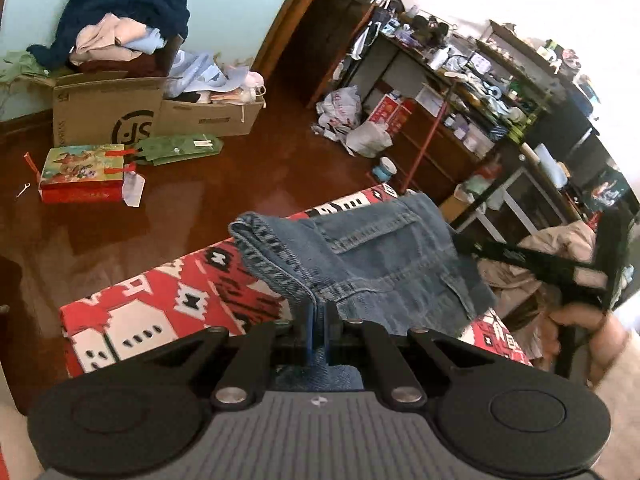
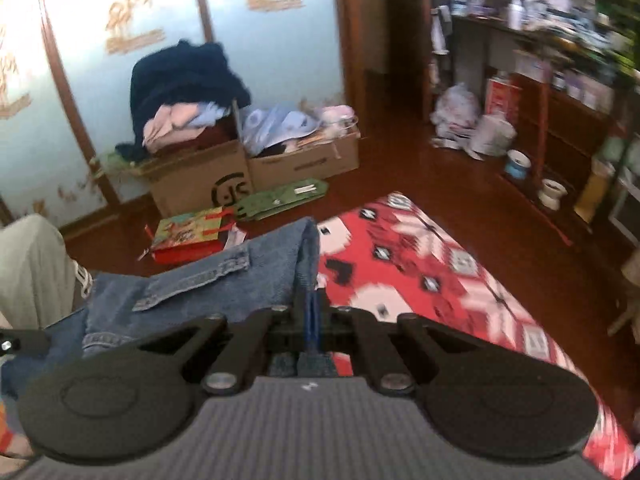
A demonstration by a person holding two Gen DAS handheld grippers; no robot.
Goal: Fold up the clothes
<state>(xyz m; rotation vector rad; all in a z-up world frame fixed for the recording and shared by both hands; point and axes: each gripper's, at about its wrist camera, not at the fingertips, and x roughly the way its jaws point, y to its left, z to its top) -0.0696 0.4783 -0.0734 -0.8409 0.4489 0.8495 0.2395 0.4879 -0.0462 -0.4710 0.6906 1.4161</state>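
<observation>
A pair of blue jeans is held up over a red, white and black patterned cloth. My left gripper is shut on a seam edge of the jeans; the fabric is pinched between its blue pads. In the right wrist view my right gripper is shut on another edge of the jeans, which hang to its left over the patterned cloth. The other gripper shows at the right of the left wrist view.
Cardboard boxes piled with clothes stand by the far wall. A red gift bag and green packaging lie on the brown floor. Cluttered shelves and plastic bags fill the right side. A person's leg is at left.
</observation>
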